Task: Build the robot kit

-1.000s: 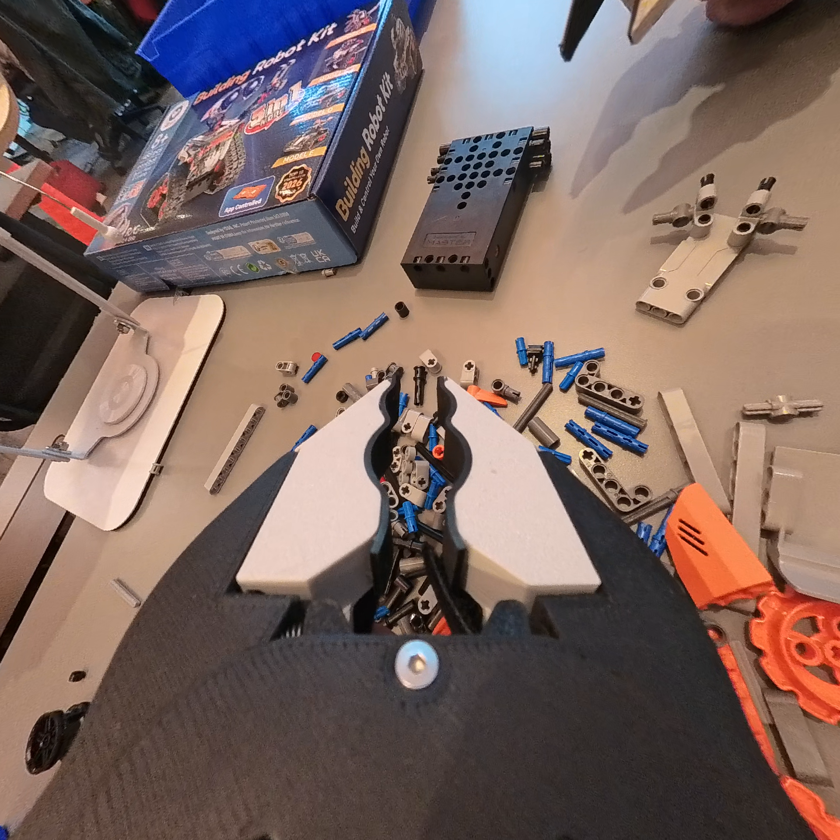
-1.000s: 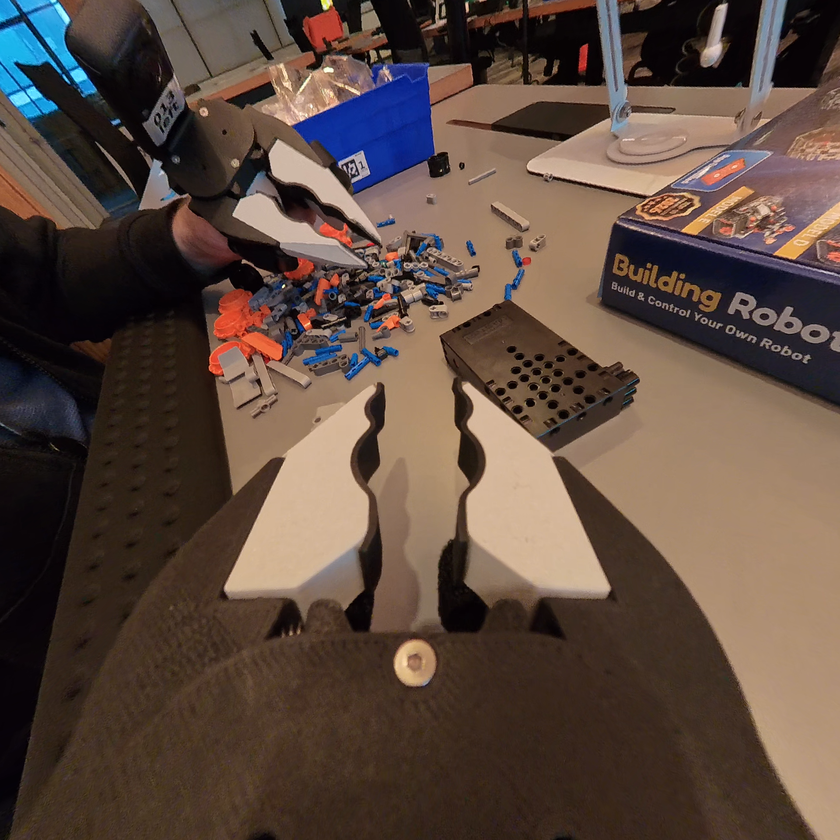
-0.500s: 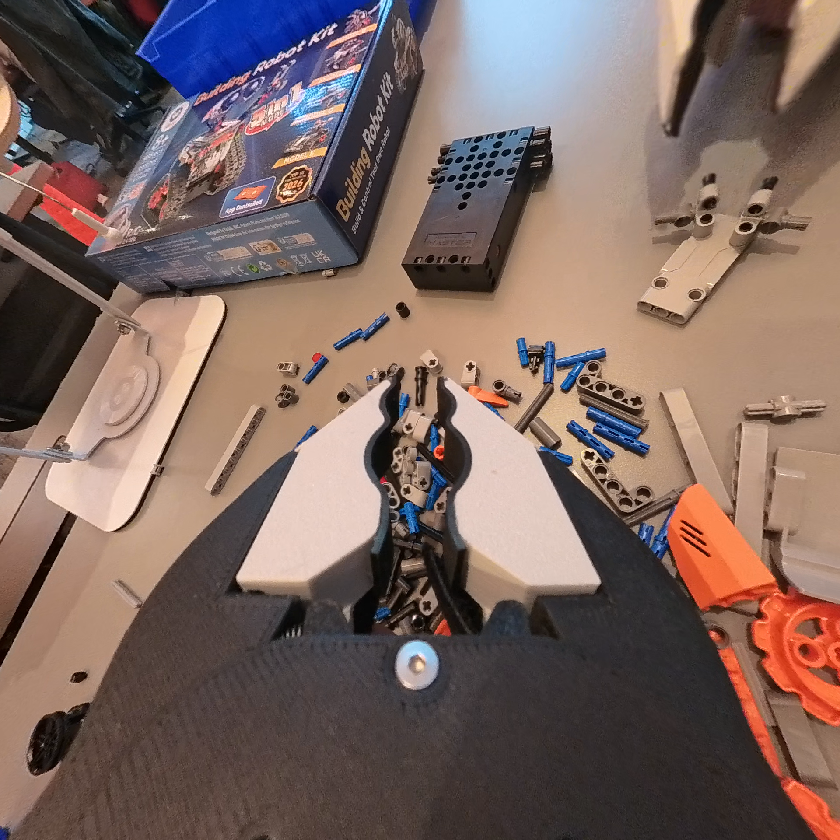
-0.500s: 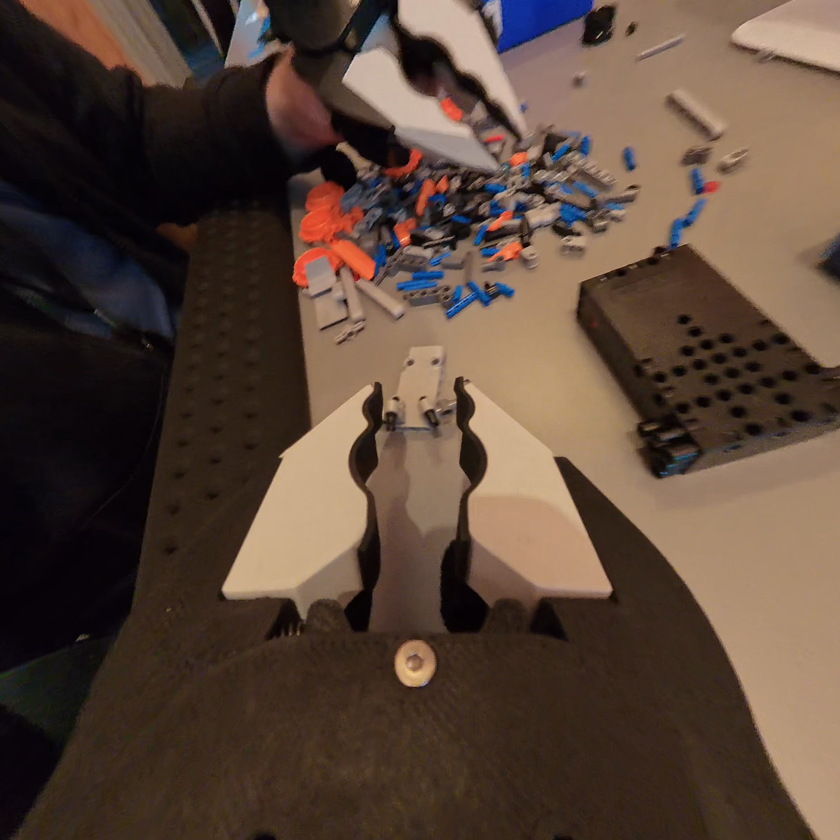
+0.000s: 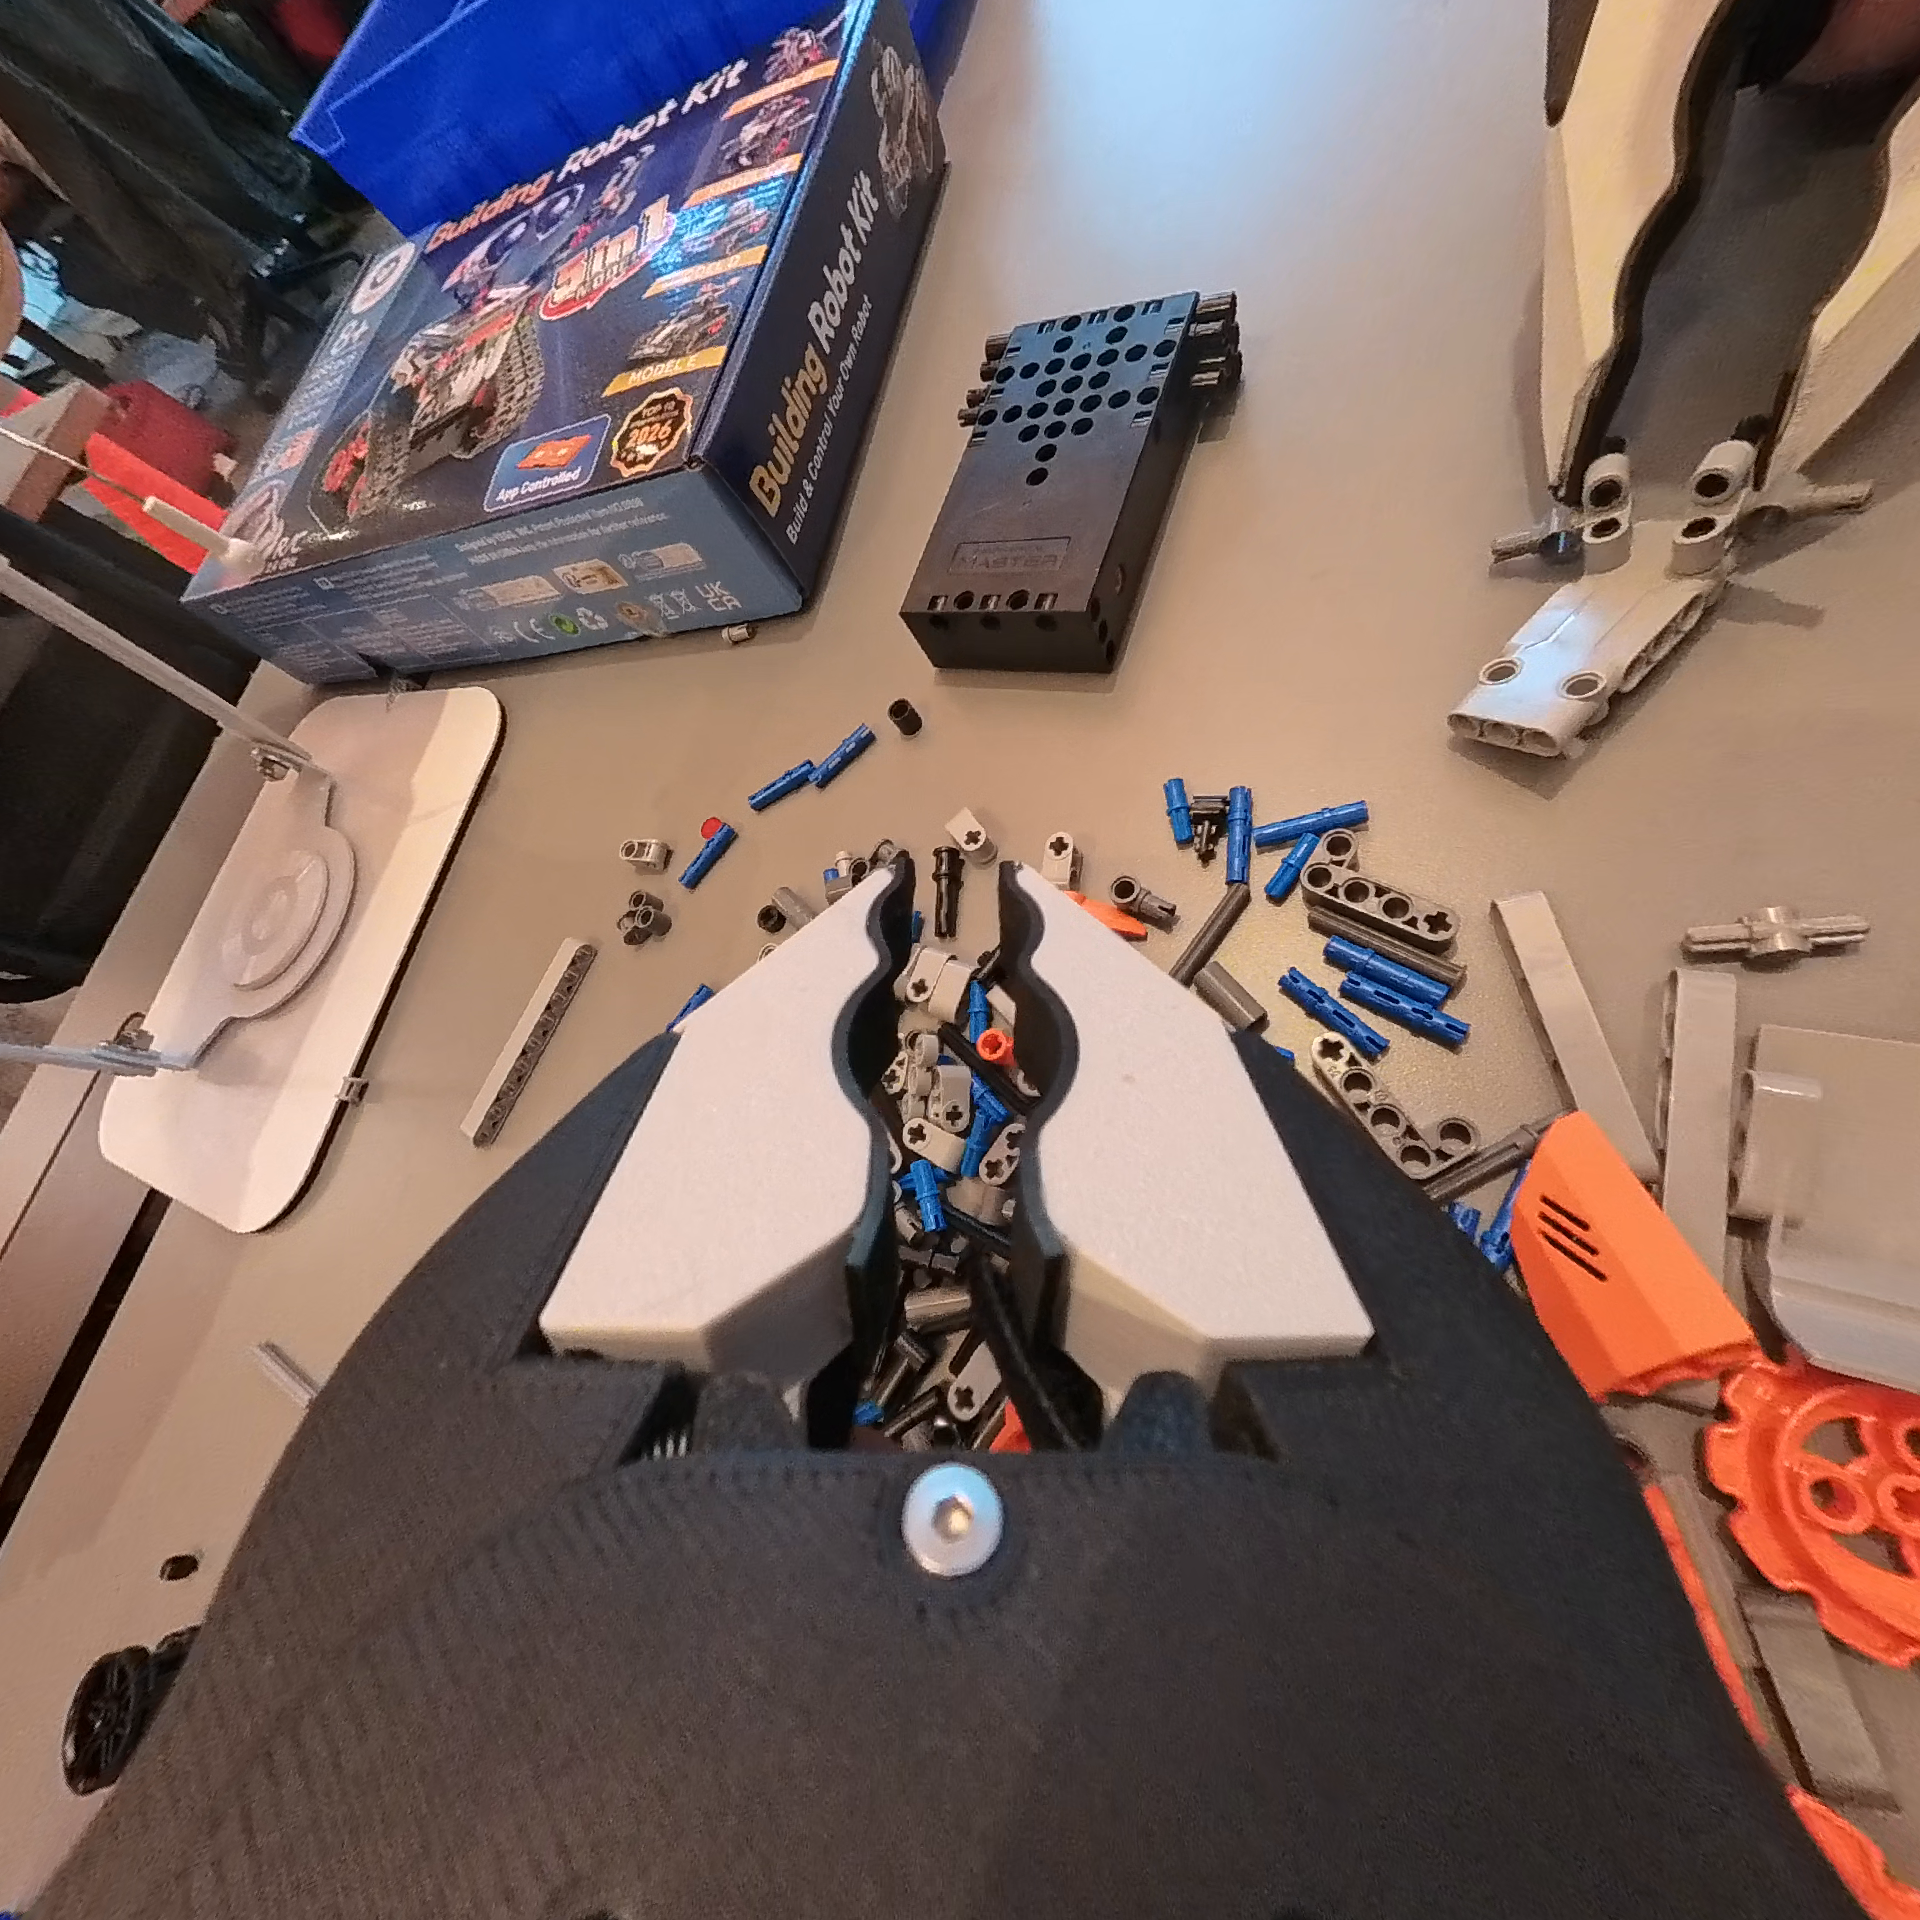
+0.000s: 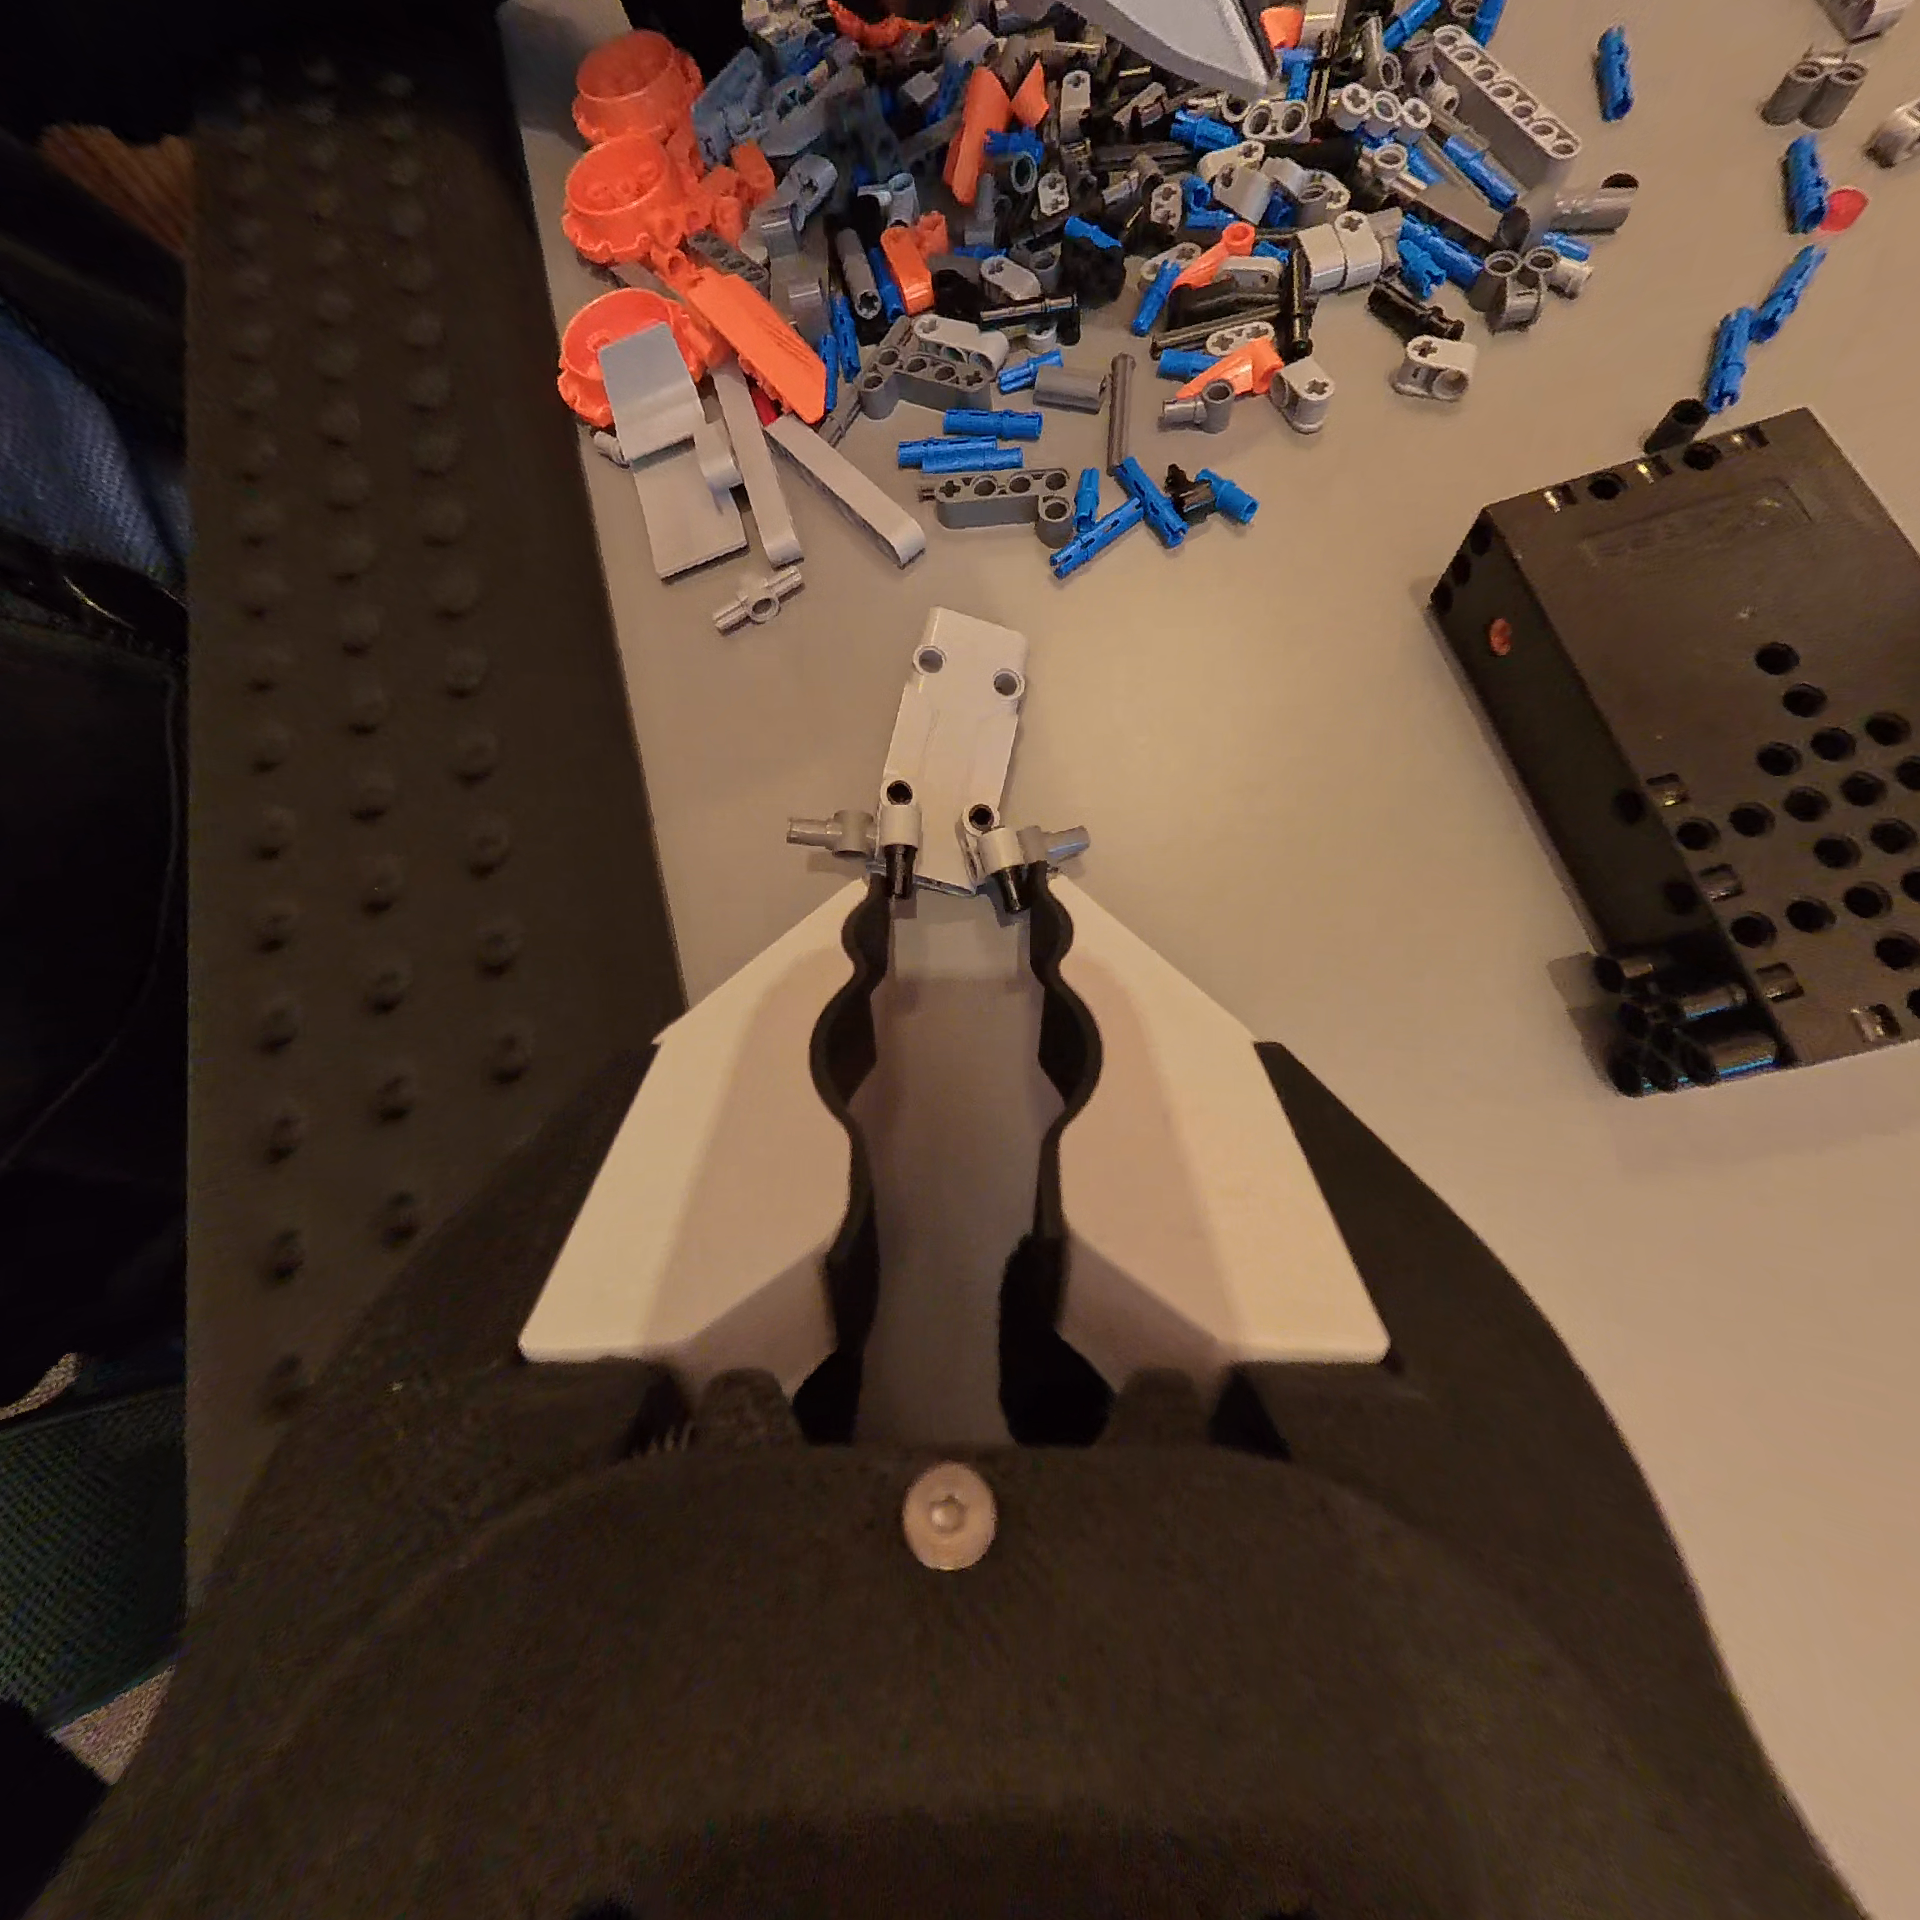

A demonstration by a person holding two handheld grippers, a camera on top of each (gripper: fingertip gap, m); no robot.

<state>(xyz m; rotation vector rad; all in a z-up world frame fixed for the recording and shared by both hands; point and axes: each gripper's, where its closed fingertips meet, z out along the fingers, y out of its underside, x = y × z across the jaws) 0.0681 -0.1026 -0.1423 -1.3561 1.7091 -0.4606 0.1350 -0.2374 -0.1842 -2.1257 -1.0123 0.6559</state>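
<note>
The right hand-held gripper (image 6: 951, 883) has dropped to the grey assembly (image 6: 951, 758), jaws apart, perhaps touching its 6 o'clock pins; left hand-held gripper (image 5: 951, 883) hovers part-open over the loose pieces (image 5: 961, 1091).

Beyond my pile of loose building pieces (image 6: 1195, 239) I see a black perforated block (image 5: 1081, 478), a blue kit box (image 5: 582, 416) and a white stand base (image 5: 301, 935).

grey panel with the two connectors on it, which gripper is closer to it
Right. The right gripper is open with its fingertips at the connector end of the grey panel. The left gripper hangs open over the pile of small parts, off to the side.
</note>
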